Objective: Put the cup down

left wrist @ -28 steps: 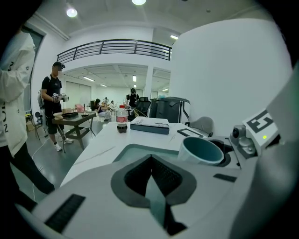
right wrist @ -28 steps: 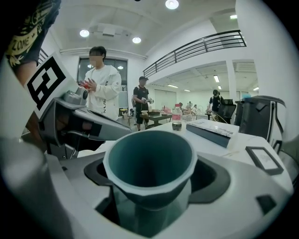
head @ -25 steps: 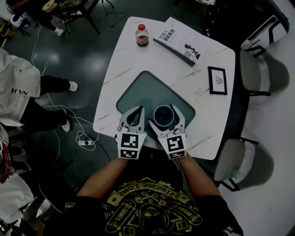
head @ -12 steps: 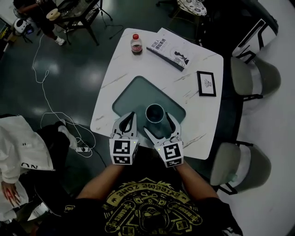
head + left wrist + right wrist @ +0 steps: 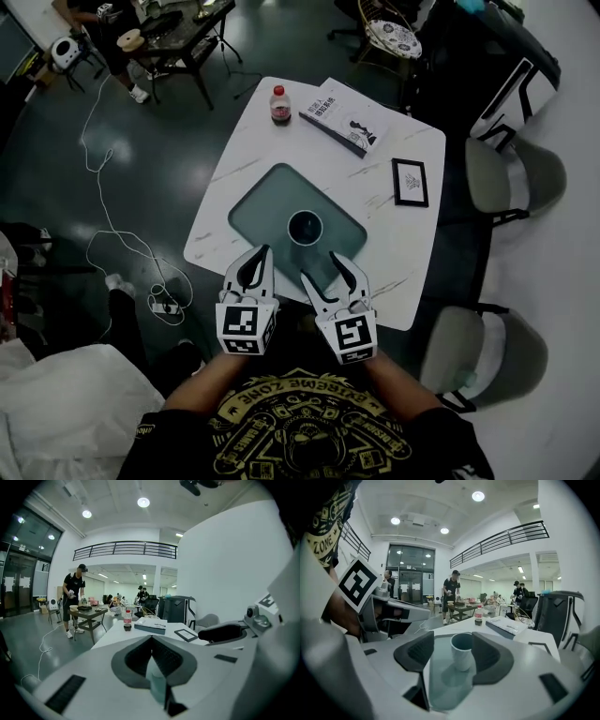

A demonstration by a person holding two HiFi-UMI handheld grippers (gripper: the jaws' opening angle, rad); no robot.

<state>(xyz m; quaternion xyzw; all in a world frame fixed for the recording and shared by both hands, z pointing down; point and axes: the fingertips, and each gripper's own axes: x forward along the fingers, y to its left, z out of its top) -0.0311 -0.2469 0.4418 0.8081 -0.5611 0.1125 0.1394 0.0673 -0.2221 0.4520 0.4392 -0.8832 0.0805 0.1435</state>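
Cup point(image 5: 305, 228) stands upright on the mat point(image 5: 267, 202), mid-desk, just ahead of your right gripper point(image 5: 319, 264), the nearer one. Its jaws, lately closing, are released and empty. Left gripper point(image 5: 256, 260) is clenched on nothing.

open lab hall, mezzanine point(image 5: 124, 550), worktables point(image 5: 86, 613)

1 pale cup point(image 5: 305, 228) stands upright, mouth up, near the middle of the grey-green mat point(image 5: 267, 202).
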